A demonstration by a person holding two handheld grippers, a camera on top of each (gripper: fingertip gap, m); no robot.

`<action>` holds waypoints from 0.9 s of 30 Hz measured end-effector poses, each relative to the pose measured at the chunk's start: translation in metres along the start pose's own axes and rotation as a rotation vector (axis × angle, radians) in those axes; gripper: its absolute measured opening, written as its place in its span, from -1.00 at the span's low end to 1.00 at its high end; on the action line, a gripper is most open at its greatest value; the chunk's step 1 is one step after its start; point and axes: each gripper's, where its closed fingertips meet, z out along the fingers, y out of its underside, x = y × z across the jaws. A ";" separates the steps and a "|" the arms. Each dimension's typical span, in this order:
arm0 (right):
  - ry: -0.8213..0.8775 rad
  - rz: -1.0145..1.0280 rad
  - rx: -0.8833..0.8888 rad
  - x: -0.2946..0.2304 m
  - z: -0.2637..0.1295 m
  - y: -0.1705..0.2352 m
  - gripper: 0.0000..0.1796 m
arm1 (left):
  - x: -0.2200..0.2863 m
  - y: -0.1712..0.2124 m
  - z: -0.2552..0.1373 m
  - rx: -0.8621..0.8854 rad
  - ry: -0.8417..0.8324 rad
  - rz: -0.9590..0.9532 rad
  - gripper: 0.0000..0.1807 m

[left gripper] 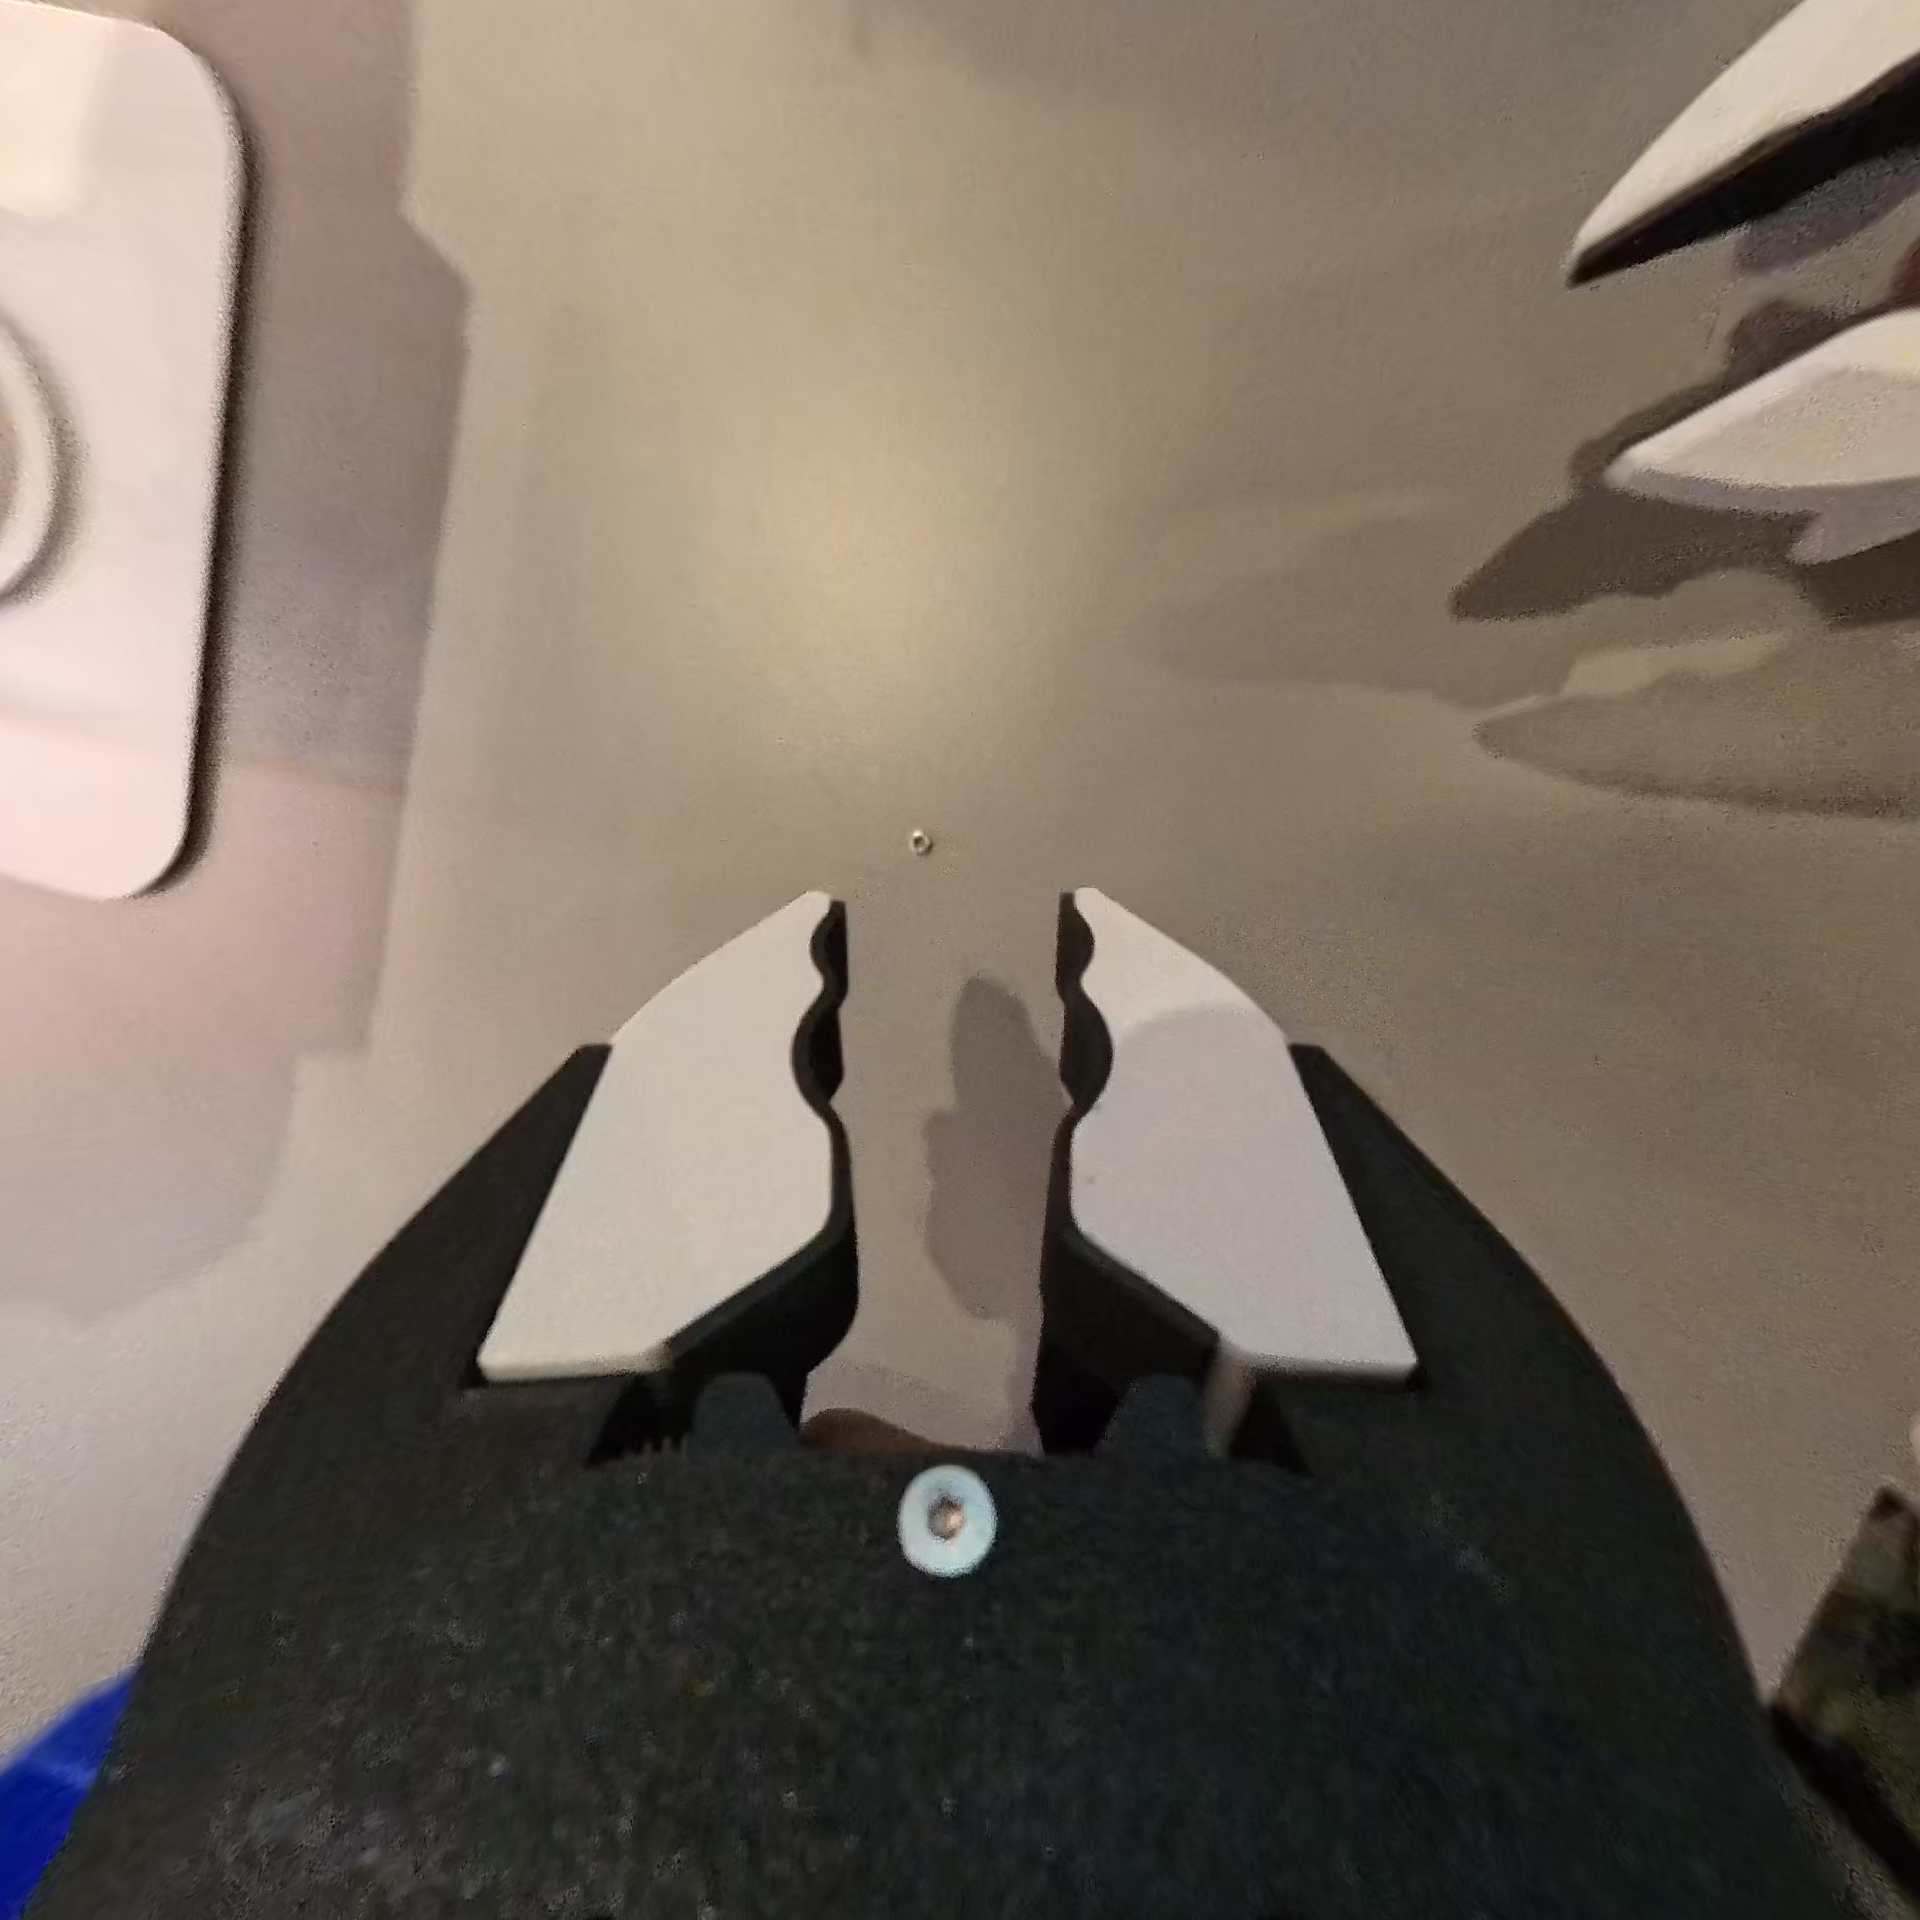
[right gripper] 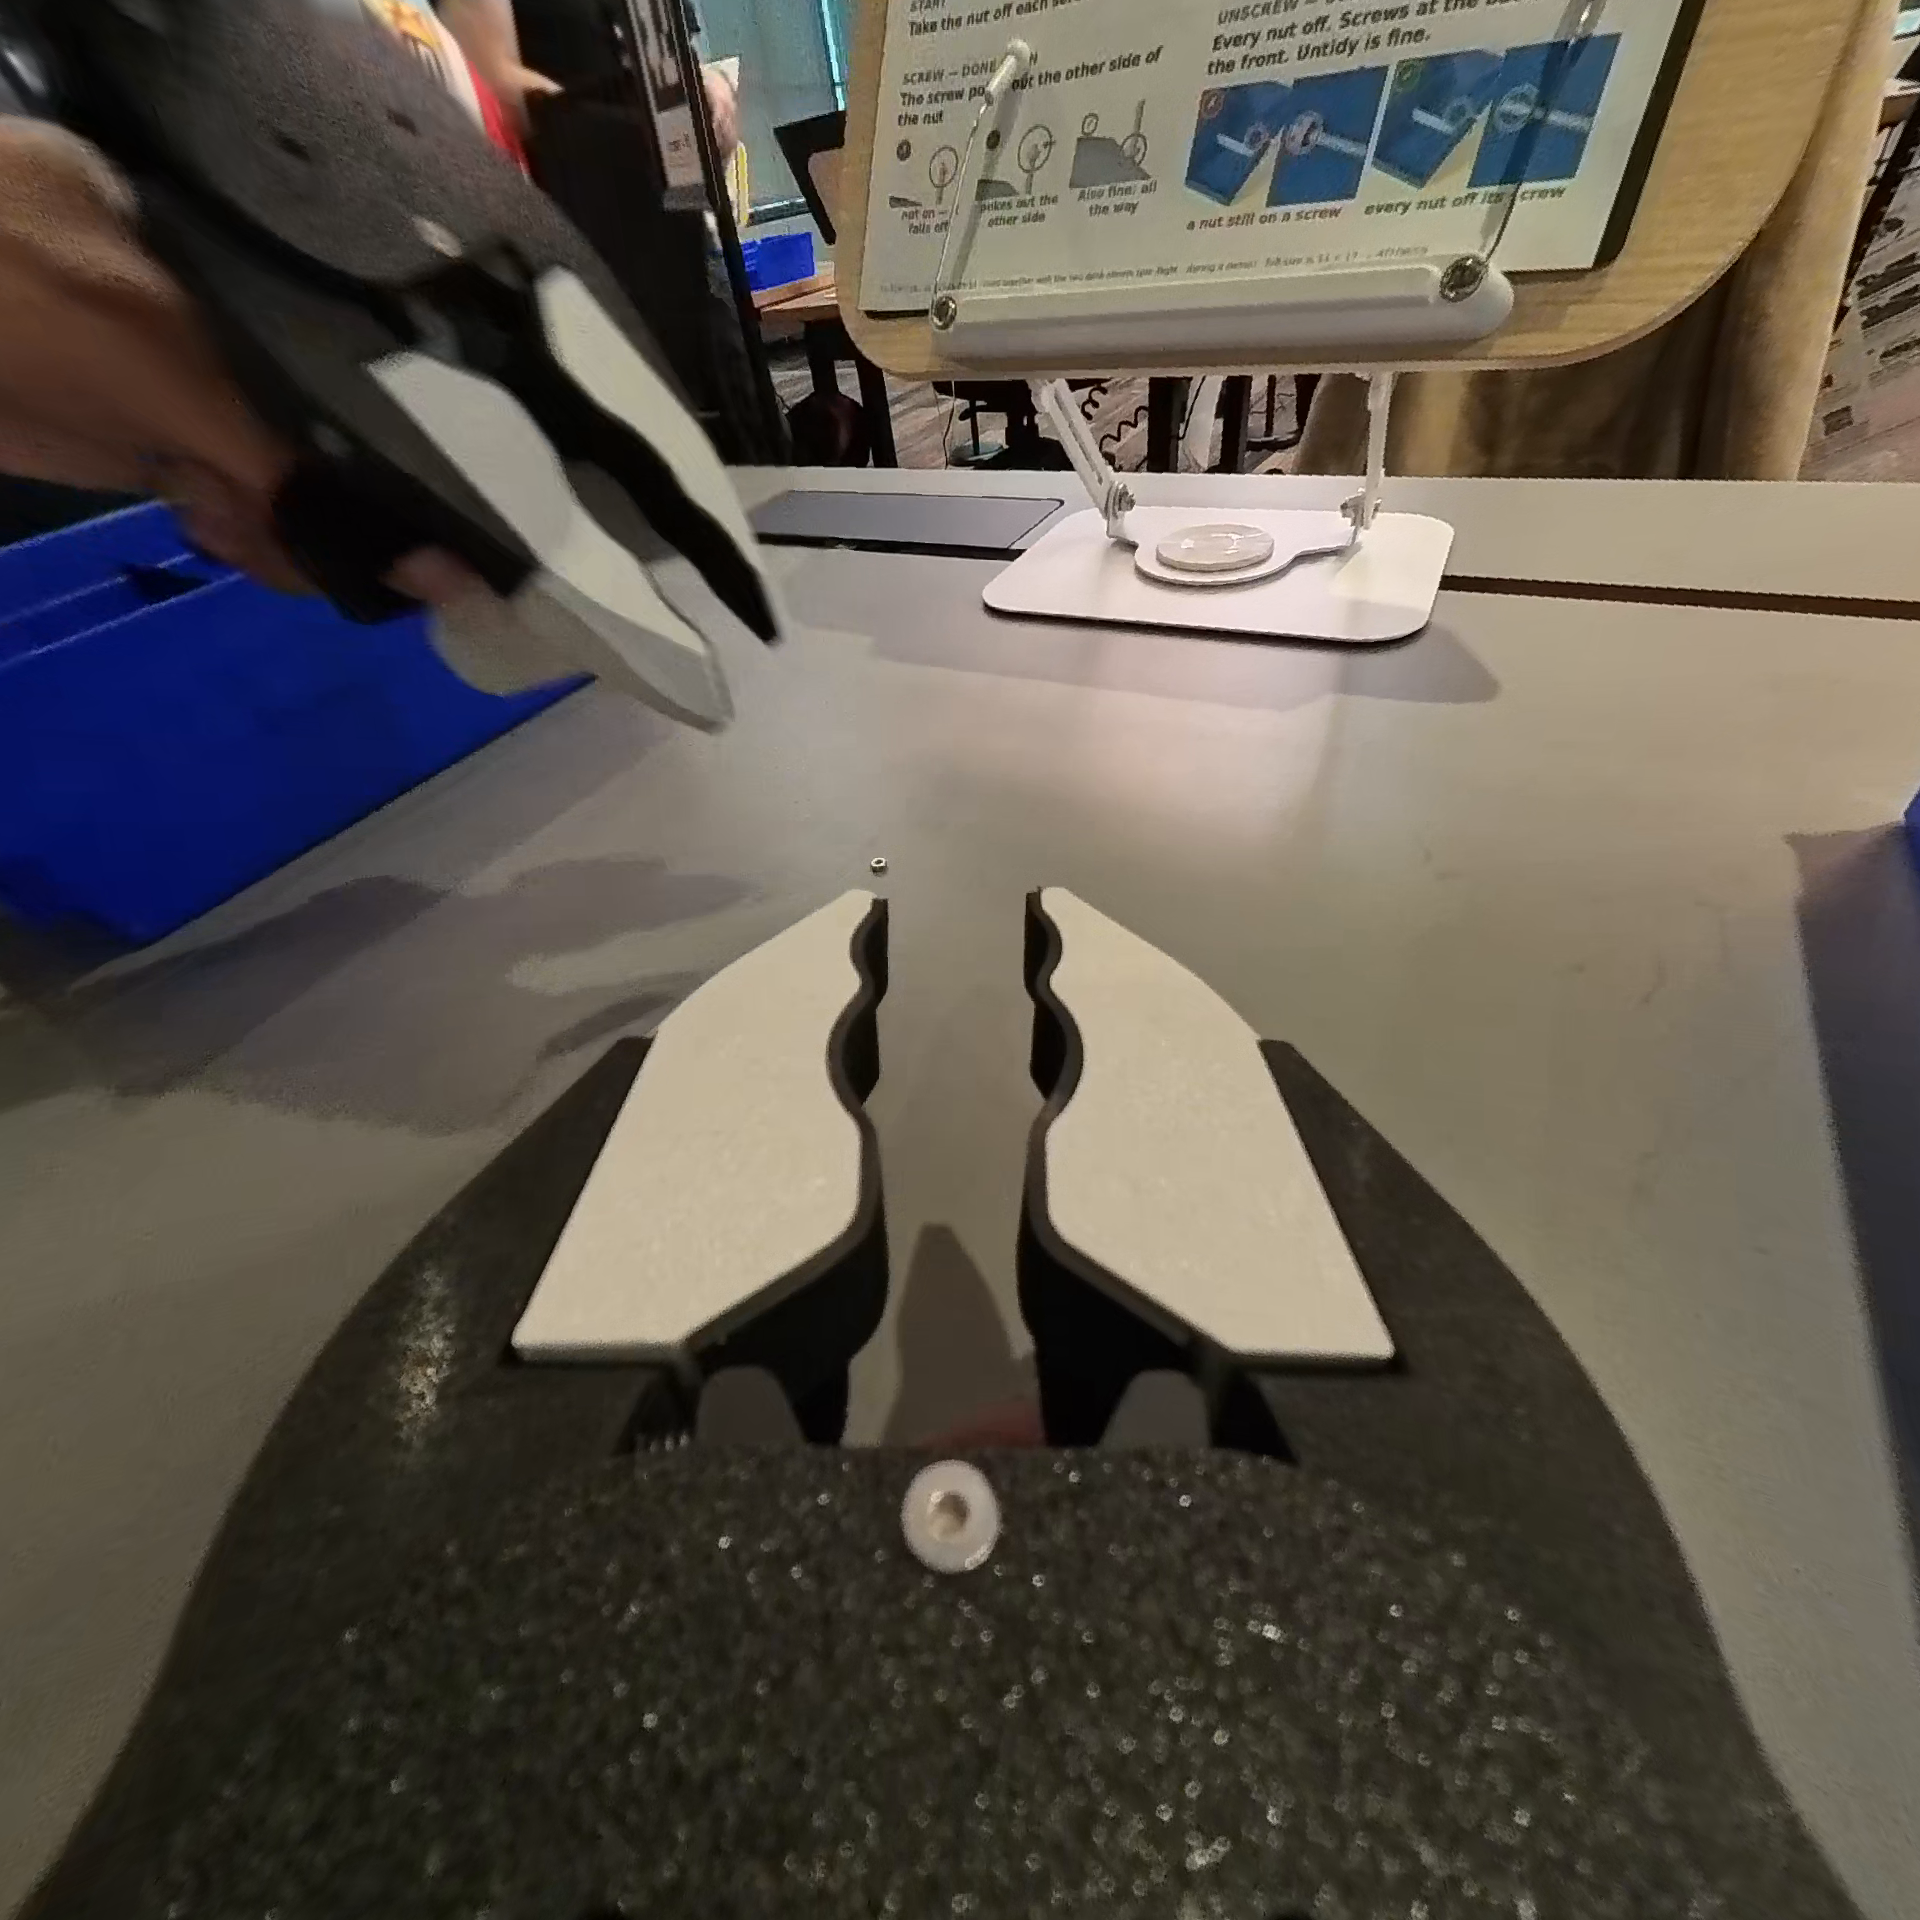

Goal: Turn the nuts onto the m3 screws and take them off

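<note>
A tiny silver nut [left gripper: 918,843] lies loose on the grey table, just beyond my left gripper [left gripper: 951,906], which is open and empty and points down at it. The same nut [right gripper: 879,864] shows in the right wrist view just ahead of the left fingertip of my right gripper [right gripper: 956,902], which is open and empty, low over the table. The left gripper [right gripper: 743,665] hangs in the air at upper left of that view, held by a hand. The right gripper's fingers [left gripper: 1766,436] show at the upper right of the left wrist view. No screw is in view.
A blue bin [right gripper: 208,727] stands at the left of the table. A white stand base [right gripper: 1216,582] holds an instruction board [right gripper: 1247,135] at the back. A dark flat pad [right gripper: 904,520] lies behind. A blue edge [right gripper: 1907,831] shows at far right.
</note>
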 end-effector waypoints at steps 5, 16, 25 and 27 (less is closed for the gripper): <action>-0.003 0.012 -0.001 0.001 0.000 0.000 -0.73 | -0.005 0.038 -0.092 0.202 -0.114 -0.165 -0.51; -0.011 0.025 -0.005 0.002 0.000 0.001 -0.73 | -0.084 0.207 -0.225 0.106 -0.420 -0.391 -0.51; -0.016 -0.034 -0.010 -0.005 0.001 0.001 -0.74 | -0.156 0.245 -0.121 -0.204 -0.264 -0.159 -0.58; -0.011 -0.038 -0.009 -0.005 0.001 0.001 -0.75 | -0.166 0.247 -0.093 -0.225 -0.218 -0.149 -0.58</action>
